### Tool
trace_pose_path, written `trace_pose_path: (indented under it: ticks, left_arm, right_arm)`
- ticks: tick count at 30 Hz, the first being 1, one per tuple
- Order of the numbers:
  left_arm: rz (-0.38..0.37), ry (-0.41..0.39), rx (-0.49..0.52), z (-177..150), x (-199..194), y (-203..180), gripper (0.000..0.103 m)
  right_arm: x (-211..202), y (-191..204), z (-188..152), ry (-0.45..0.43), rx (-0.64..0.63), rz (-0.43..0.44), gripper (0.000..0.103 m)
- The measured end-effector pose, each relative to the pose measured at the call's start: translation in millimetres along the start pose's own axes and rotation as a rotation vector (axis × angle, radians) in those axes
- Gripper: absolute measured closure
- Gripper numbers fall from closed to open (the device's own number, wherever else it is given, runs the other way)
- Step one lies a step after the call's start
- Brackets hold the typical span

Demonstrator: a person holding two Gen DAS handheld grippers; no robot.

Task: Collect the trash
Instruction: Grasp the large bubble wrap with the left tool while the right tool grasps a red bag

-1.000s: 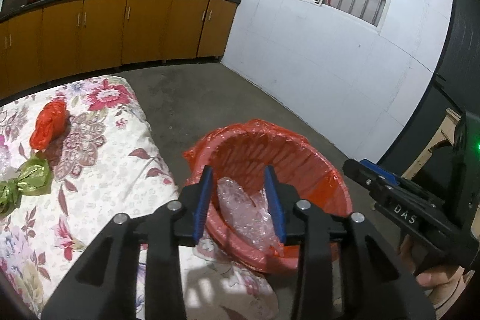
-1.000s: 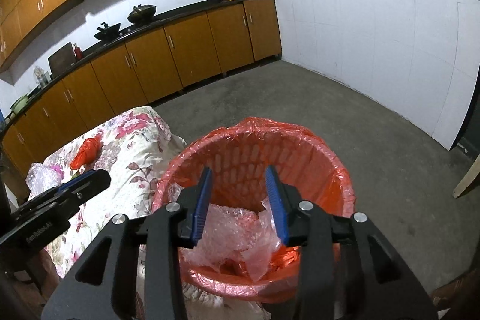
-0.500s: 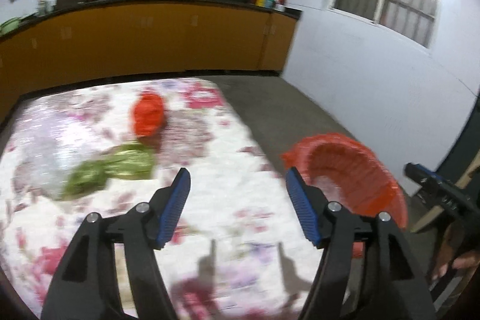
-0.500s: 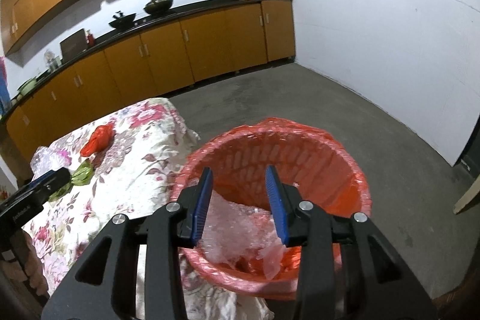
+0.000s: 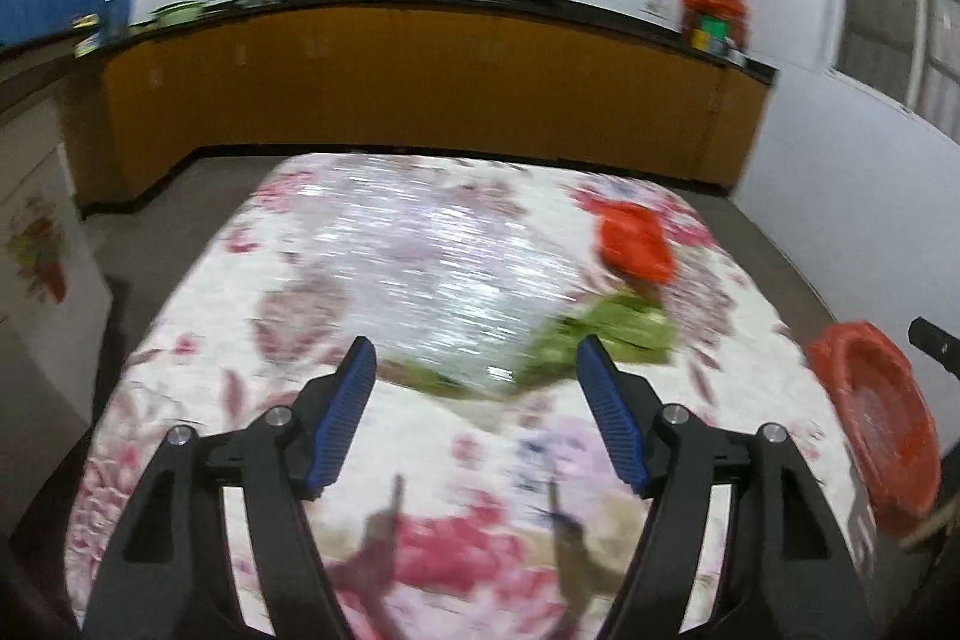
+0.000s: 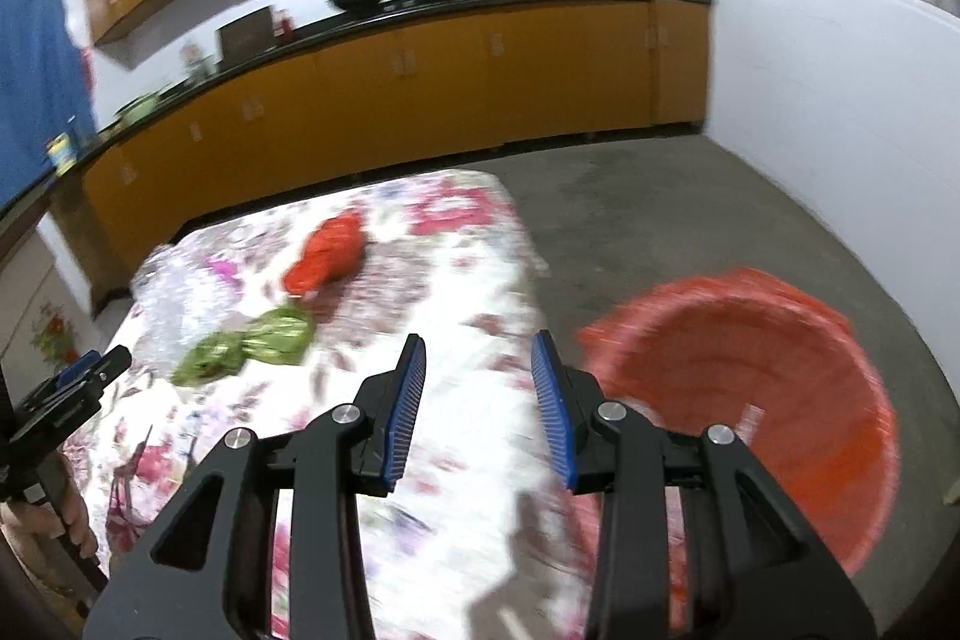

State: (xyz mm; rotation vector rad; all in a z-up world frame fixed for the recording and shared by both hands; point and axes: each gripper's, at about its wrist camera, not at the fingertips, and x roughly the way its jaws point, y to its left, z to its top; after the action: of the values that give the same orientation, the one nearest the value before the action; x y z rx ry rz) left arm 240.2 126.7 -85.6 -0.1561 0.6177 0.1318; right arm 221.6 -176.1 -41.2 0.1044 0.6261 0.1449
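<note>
On the floral tablecloth (image 5: 456, 466) lie a clear crumpled plastic sheet (image 5: 432, 274), a green wrapper (image 5: 612, 334) and a red wad (image 5: 633, 241). My left gripper (image 5: 474, 373) hangs over the cloth just short of the clear plastic; its jaws are opening and hold nothing. The red basket with a red liner (image 6: 750, 400) stands on the floor at the table's right. My right gripper (image 6: 479, 370) is over the table's right edge, jaws opening with nothing between them. From the right wrist I also see the green wrapper (image 6: 252, 346), the red wad (image 6: 327, 256) and the left gripper (image 6: 84, 376).
Orange cabinets with a black counter (image 5: 420, 4) run along the far wall, bearing woks and bottles. A white tiled wall (image 6: 840, 118) with a window is on the right. Grey floor (image 6: 660, 220) lies between table and cabinets. A hand (image 6: 66, 514) holds the left tool.
Both grippers swung left from above the basket to over the table. The left jaws spread wide; the right jaws widened a little. Clear plastic stayed in the basket.
</note>
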Motion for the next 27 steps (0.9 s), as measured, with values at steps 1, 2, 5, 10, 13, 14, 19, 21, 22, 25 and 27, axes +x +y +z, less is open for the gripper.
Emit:
trace_pose_path:
  ticks: [1, 2, 5, 10, 13, 14, 19, 21, 22, 25, 27]
  left_arm:
    - [0.02, -0.01, -0.014, 3, 1, 11, 0.031]
    - [0.03, -0.015, -0.019, 3, 2, 16, 0.03]
    - [0.059, -0.025, -0.037, 9, 8, 36, 0.029]
    - [0.082, -0.034, -0.072, 17, 18, 55, 0.029]
    - [0.084, -0.036, -0.095, 21, 27, 64, 0.029]
    - [0.083, -0.035, -0.099, 22, 28, 66, 0.029]
    - [0.053, -0.037, -0.106, 27, 37, 67, 0.029]
    - [0.04, -0.037, -0.094, 31, 41, 64, 0.029]
    - [0.035, -0.037, -0.09, 33, 44, 62, 0.029]
    - [0.01, -0.023, -0.08, 37, 53, 55, 0.029]
    - [-0.015, -0.003, -0.086, 39, 61, 48, 0.029]
  right_arm:
    - [6, 9, 2, 0.001, -0.009, 0.013, 0.05]
    - [14, 19, 5, 0.002, -0.02, 0.028, 0.048]
    - [44, 47, 14, 0.021, -0.059, 0.061, 0.048]
    - [102, 87, 32, 0.068, -0.09, 0.101, 0.048]
    - [138, 109, 42, 0.089, -0.118, 0.094, 0.048]
    - [149, 114, 45, 0.095, -0.121, 0.085, 0.048]
    - [189, 118, 53, 0.136, -0.081, 0.059, 0.048]
    - [197, 117, 53, 0.152, -0.078, 0.057, 0.048]
    - [203, 118, 52, 0.162, -0.082, 0.053, 0.048]
    - [214, 119, 47, 0.198, -0.106, 0.054, 0.066]
    - [213, 117, 41, 0.205, -0.127, 0.064, 0.073]
